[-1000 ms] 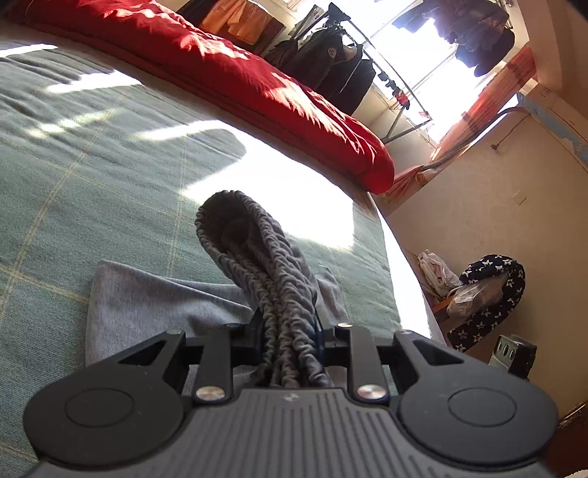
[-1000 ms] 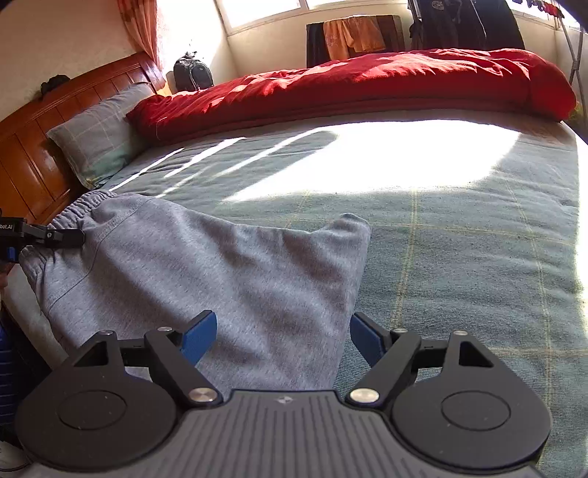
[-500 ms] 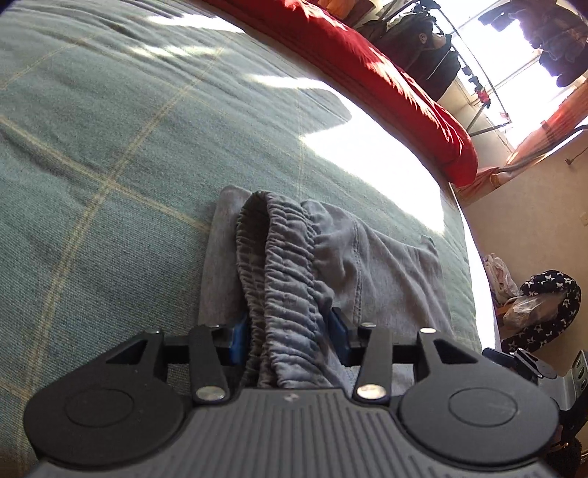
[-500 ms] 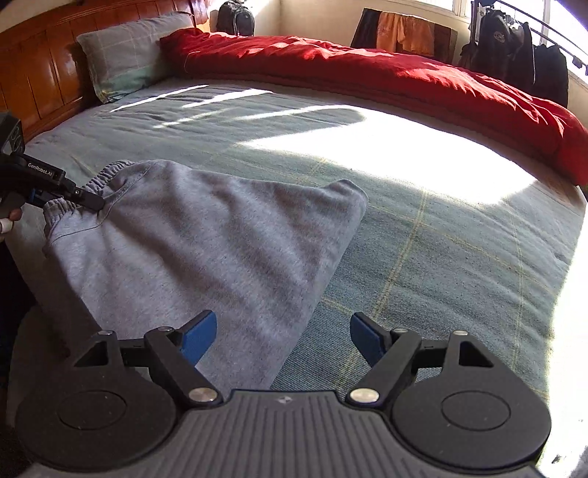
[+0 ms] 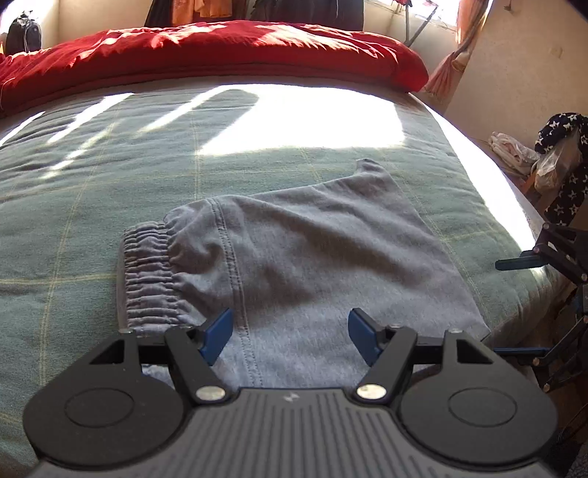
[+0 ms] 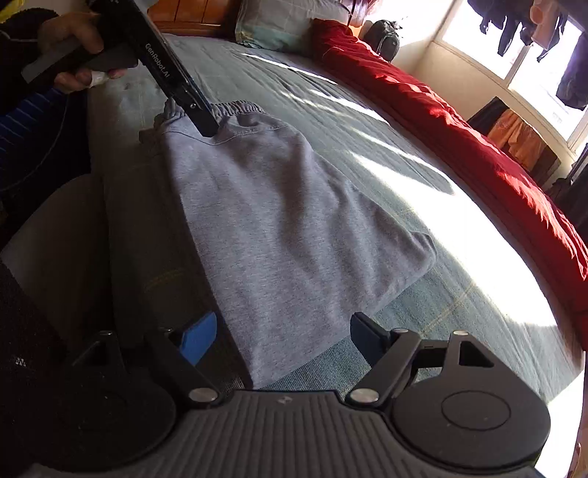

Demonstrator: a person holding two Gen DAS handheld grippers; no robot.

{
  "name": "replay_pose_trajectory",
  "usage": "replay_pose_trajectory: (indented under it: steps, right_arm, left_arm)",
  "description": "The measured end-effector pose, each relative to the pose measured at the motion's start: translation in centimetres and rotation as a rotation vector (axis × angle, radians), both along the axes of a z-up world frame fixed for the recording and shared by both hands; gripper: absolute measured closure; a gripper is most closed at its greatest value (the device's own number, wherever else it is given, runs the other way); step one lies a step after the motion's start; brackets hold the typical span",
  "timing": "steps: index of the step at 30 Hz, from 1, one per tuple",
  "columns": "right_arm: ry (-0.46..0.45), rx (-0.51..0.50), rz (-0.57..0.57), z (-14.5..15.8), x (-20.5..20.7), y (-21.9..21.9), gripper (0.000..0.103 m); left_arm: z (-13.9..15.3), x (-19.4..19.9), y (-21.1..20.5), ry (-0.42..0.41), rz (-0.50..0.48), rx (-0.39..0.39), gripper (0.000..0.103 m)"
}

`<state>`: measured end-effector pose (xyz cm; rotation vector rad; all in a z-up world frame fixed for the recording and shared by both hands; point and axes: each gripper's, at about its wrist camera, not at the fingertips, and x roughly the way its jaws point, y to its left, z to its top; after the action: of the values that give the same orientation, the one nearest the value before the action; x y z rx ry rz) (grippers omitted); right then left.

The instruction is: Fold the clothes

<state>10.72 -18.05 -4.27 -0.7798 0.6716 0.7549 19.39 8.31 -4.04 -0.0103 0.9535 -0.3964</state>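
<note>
Grey sweat shorts [image 5: 316, 257] lie folded flat on the green bed cover [image 5: 110, 176], the elastic waistband [image 5: 147, 272] at their left end. My left gripper [image 5: 290, 331] hovers just above the cloth beside the waistband; its jaws are opening, and the blue pads press on nothing. In the right wrist view the same shorts [image 6: 286, 228] stretch away from me. My right gripper [image 6: 283, 336] is open, with the shorts' near end below its blue pads, at the bed's edge. The left gripper [image 6: 207, 130], held by a hand [image 6: 70, 36], points down at the far waistband.
A red duvet [image 5: 220, 47] runs along the far side of the bed, with a pillow [image 6: 279, 25] at the wooden headboard. Clothes hang at the window [image 6: 533, 33]. A star-patterned cloth and bags [image 5: 562, 161] sit beside the bed on the right.
My left gripper has let go of the bunched waistband, which now lies flat on the bed, and drawn back with its jaws apart. My right gripper has rolled and shifted along the shorts' end.
</note>
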Motion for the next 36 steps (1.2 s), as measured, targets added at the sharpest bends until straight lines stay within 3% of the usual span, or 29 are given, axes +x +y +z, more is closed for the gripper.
replay_pose_trajectory:
  steps: [4,7,12,17,20,23,26,29,33,36]
  right_arm:
    - [-0.090,-0.126,0.078,-1.7,-1.3,2.0,0.018]
    - [-0.152,-0.176,0.100,-2.8,-1.6,2.9,0.018]
    - [-0.229,-0.230,0.076,-3.6,-1.2,3.0,0.018]
    - [-0.179,-0.265,0.002,-3.8,-0.3,0.8,0.016]
    - [-0.105,-0.248,-0.037,-3.3,-0.2,-0.7,0.015]
    - [-0.059,-0.189,-0.057,-2.0,-0.4,-2.0,0.015]
    - [0.007,-0.005,-0.119,0.8,0.8,-2.8,0.016]
    - [0.111,0.198,-0.198,2.7,3.7,-3.0,0.029]
    - [0.305,0.327,-0.289,0.8,6.9,-2.9,0.055]
    - [0.423,0.328,-0.323,-2.1,7.4,-3.4,0.059]
  left_arm:
    - [-2.5,1.4,-0.6,0.058,0.024,0.004,0.033]
    - [-2.6,1.6,0.4,0.079,0.048,-0.065,0.033]
    - [-2.6,1.5,1.0,0.081,0.043,-0.099,0.032]
    - [-2.7,1.2,1.5,0.067,0.022,-0.110,0.032]
    - [-2.6,0.7,1.8,0.059,0.017,-0.086,0.032]
    - [-1.4,0.3,1.6,0.033,0.027,-0.035,0.032]
    - [0.0,0.2,1.0,-0.023,0.017,-0.007,0.031]
    - [-0.1,0.9,0.4,-0.026,0.023,0.016,0.028]
    - [-1.9,0.8,1.0,0.012,0.030,0.033,0.028]
    - [-2.5,-0.3,2.1,0.003,0.009,0.002,0.027]
